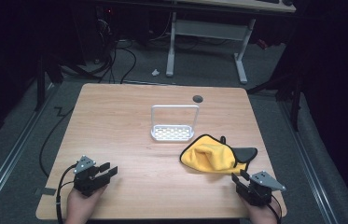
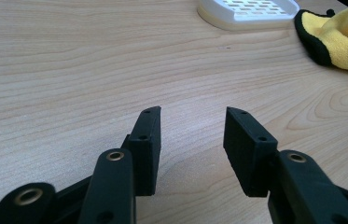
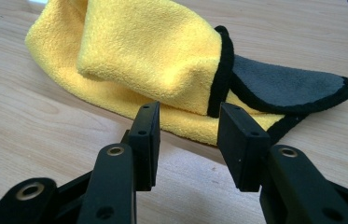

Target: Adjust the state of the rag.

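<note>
The yellow cloth (image 1: 209, 156) lies crumpled just beyond the right gripper (image 1: 238, 179), whose jaws gape empty; the left gripper (image 1: 111, 171) likewise.

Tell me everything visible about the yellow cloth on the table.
The yellow cloth is a soft, fleecy microfibre towel, yellow on one face and dark grey on the other, edged with black trim. It lies crumpled and loosely folded on the wooden table, right of centre, with one grey corner flipped out flat toward the table's right edge. It rests just in front of the white rack. The right gripper sits just short of its near edge, jaws open, not gripping it.
</note>
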